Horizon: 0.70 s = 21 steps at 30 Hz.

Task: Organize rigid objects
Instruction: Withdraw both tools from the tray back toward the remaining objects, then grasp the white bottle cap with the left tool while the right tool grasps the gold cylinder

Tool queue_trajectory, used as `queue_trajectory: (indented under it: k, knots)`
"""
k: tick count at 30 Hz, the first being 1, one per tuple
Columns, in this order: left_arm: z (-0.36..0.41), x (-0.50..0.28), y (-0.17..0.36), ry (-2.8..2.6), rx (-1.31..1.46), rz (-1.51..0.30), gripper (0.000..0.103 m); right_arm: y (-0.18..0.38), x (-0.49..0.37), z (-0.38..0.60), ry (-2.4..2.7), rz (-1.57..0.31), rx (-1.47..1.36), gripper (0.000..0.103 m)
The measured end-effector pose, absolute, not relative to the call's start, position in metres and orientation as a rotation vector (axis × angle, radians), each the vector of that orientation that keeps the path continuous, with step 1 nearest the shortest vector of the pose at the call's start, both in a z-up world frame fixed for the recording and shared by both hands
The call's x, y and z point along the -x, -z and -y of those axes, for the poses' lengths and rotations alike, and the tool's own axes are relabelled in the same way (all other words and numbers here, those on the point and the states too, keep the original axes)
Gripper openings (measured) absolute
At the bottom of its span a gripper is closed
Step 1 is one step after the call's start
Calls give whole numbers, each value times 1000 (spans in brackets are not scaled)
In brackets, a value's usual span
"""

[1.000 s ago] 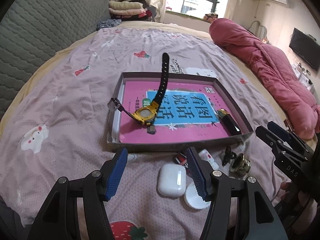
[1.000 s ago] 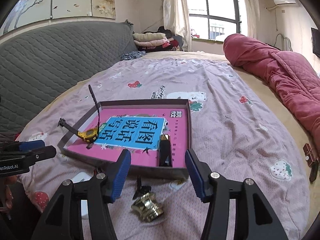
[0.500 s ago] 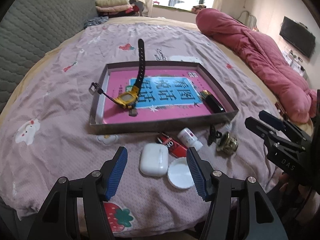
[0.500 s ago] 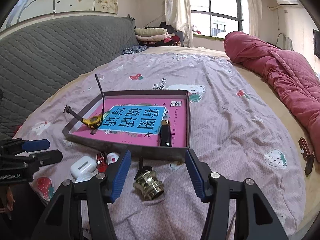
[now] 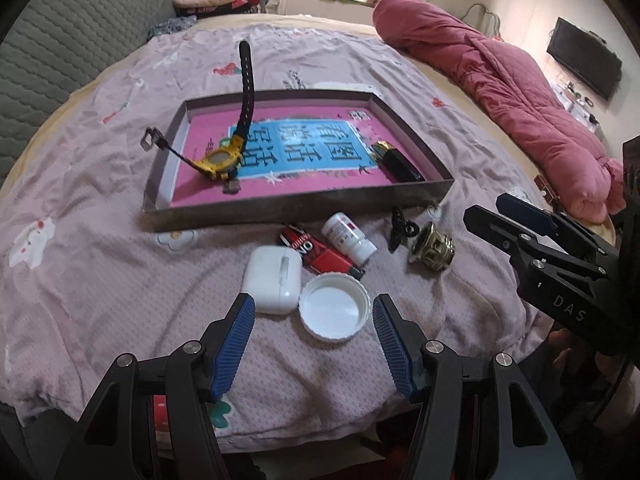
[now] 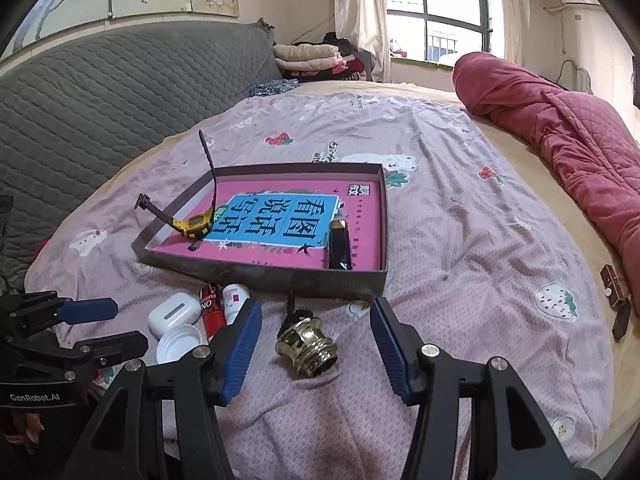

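Observation:
A shallow grey box [image 5: 296, 204] [image 6: 276, 276] with a pink and blue book inside lies on the bed. It holds a yellow watch [image 5: 220, 160] [image 6: 194, 226] and a black lighter [image 5: 398, 162] [image 6: 340, 246]. In front of it lie a white earbud case [image 5: 274, 278] [image 6: 174, 314], a white lid [image 5: 334, 306] [image 6: 178, 342], a red tube [image 5: 320, 254], a small white bottle [image 5: 348, 236], a black clip [image 5: 398, 226] and a brass fitting [image 5: 432, 248] [image 6: 308, 346]. My left gripper [image 5: 314, 344] is open, just short of the lid. My right gripper [image 6: 316, 346] is open, with the brass fitting between its fingers, untouched.
A rolled red quilt [image 5: 500, 92] [image 6: 560, 136] lies along the right side of the bed. The grey padded headboard [image 6: 100, 92] stands at the left with folded clothes [image 6: 312, 58] behind it. The bed's near edge drops off just under both grippers.
The left gripper has moved back and tipped down, so the small items now lie farther ahead of its fingers. The right view has shifted back a little, and the brass fitting now sits between its fingers.

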State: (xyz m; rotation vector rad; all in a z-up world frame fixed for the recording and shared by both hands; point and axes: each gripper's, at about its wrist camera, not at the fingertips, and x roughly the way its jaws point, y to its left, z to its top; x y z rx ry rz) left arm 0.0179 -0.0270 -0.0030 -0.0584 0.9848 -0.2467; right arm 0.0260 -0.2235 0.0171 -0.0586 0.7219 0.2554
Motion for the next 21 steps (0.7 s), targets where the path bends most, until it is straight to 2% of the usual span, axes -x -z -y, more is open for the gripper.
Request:
queue_trajectory:
  k: [21]
  knots:
    - [40, -20, 28, 288, 68, -1070, 63, 1, -25, 216, -279, -804, 93, 56]
